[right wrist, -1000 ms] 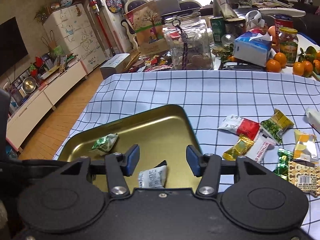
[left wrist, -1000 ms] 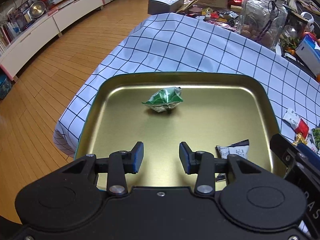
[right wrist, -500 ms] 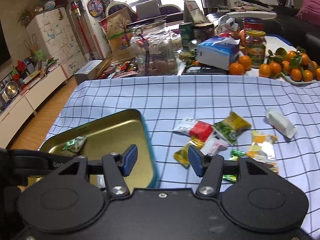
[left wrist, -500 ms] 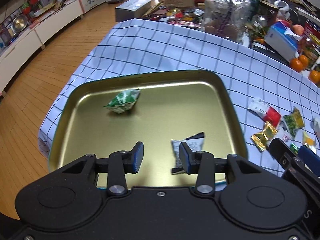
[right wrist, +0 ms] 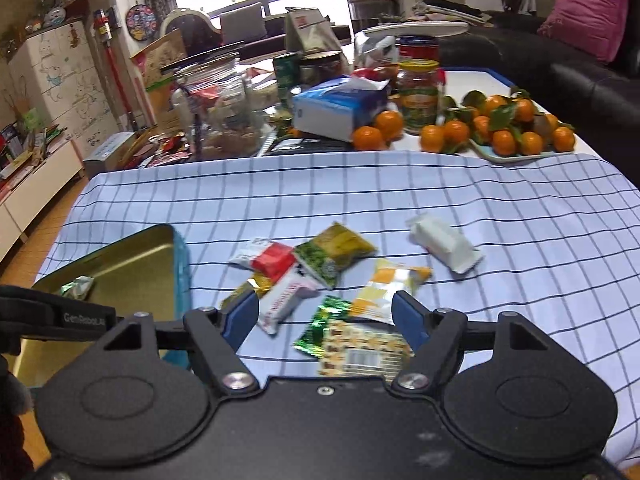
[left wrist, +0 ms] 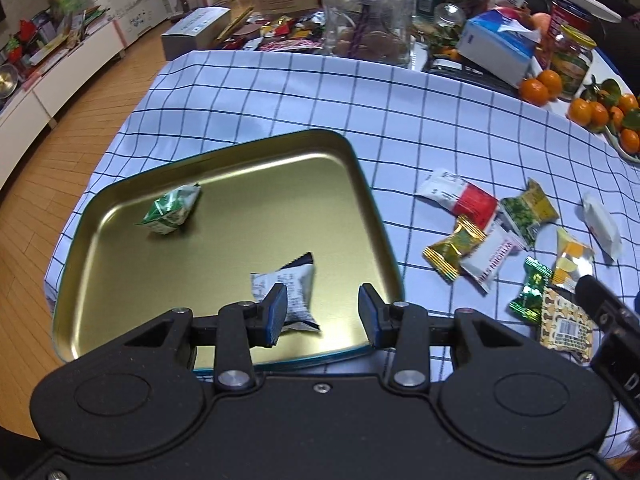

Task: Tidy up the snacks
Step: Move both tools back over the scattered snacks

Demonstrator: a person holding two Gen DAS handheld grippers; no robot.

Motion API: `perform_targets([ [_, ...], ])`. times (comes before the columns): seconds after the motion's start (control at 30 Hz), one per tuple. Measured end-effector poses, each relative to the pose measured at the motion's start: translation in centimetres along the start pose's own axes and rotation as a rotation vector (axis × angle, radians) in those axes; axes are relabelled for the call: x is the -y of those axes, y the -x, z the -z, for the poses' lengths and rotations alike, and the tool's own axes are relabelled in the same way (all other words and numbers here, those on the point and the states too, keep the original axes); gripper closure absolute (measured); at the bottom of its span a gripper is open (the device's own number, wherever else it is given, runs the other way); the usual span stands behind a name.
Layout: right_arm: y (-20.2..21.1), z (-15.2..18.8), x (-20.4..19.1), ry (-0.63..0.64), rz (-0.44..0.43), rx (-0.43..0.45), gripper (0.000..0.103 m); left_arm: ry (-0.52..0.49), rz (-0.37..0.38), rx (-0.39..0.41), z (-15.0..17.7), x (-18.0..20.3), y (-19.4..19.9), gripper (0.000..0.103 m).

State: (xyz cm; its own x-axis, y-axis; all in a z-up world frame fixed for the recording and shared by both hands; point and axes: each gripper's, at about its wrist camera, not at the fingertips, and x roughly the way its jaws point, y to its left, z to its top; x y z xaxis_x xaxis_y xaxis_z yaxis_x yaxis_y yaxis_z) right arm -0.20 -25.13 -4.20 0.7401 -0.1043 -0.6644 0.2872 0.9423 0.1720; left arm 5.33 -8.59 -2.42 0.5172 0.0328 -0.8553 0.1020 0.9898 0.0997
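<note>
Two snacks in gold tray [left wrist: 362, 184]; both grippers gape empty. Right gripper [right wrist: 326, 322] over loose pile; next: close on patterned packet [right wrist: 362, 354].

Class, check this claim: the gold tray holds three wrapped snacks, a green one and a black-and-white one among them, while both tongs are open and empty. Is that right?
Not quite. The gold tray holds two snacks, not three: the green one and the black-and-white one, as the left wrist view shows. The rest stands: the left tongs and right tongs are open and empty.
</note>
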Motion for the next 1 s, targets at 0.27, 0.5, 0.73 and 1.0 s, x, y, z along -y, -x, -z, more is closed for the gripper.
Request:
perform_targets([
  [0.27, 0.7, -0.4, 2.7, -0.062, 0.060, 0.033, 0.024, -0.056, 0.015, 0.020, 0.7, 1.7, 0.3, 0.054],
  [0.5, 1.3, -0.6, 2.0, -0.047, 0.077, 0.052, 0.024, -0.087, 0.023, 0.053, 1.6, 2.2, 0.6, 0.054],
  [0.73, 1.3, -0.5, 2.8, -0.045, 0.117, 0.039, 0.024, -0.132, 0.044, 0.082, 4.0, 1.7, 2.3, 0.054],
  [1.0, 2.1, -0.8, 2.7, -0.024, 0.108, 0.041, 0.024, -0.135, 0.056, 0.020, 6.0, 0.8, 3.7, 0.054],
])
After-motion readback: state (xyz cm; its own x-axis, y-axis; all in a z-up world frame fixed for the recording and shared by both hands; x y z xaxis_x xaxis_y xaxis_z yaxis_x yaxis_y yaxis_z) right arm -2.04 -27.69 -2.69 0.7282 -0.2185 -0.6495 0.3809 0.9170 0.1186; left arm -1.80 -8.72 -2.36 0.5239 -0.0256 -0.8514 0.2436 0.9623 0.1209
